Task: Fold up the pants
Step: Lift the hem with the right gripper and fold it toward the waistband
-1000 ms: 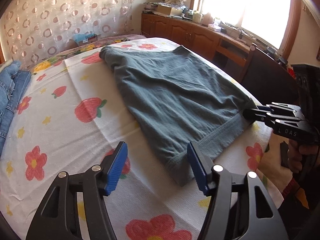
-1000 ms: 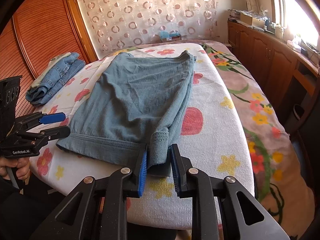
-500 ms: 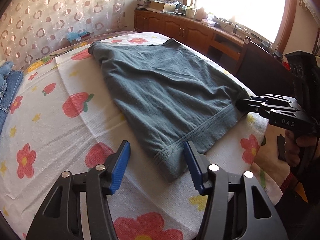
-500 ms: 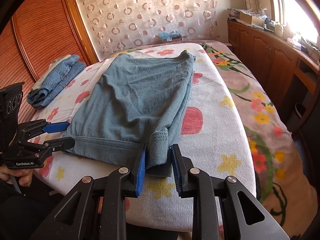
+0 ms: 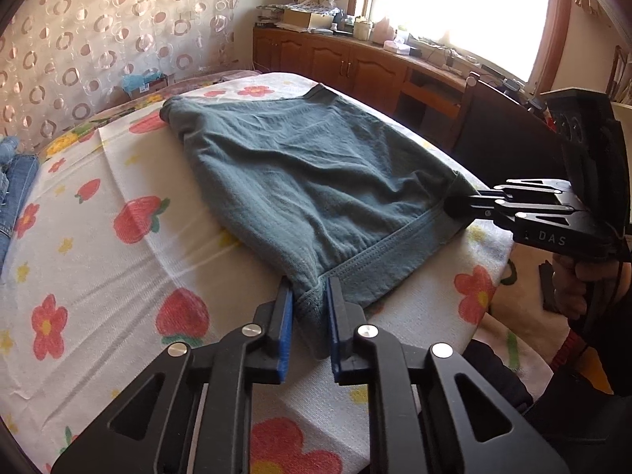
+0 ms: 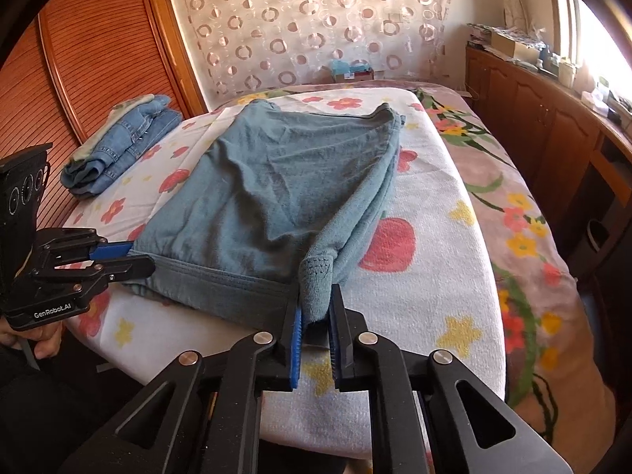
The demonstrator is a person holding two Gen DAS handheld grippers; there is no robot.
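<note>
Grey-blue pants (image 5: 308, 181) lie folded on the flowered cover (image 5: 98, 260), near hem towards me. My left gripper (image 5: 310, 308) is shut on the near left hem corner. It also shows in the right wrist view (image 6: 136, 258). My right gripper (image 6: 316, 316) is shut on the near right hem corner, which bunches up between the blue pads. It shows at the right in the left wrist view (image 5: 454, 205). The pants (image 6: 284, 189) stretch between both grippers and rise slightly at the held corners.
A stack of folded blue jeans (image 6: 122, 142) lies at the far left of the surface. Wooden cabinets (image 6: 553, 118) run along the right under the window. A slatted wooden door (image 6: 91, 59) stands at the left. A small box (image 6: 351, 71) sits by the curtain.
My left gripper moved in from open beside the hem and shut on the near left corner. My right gripper kept its hold and lifted its corner a little.
</note>
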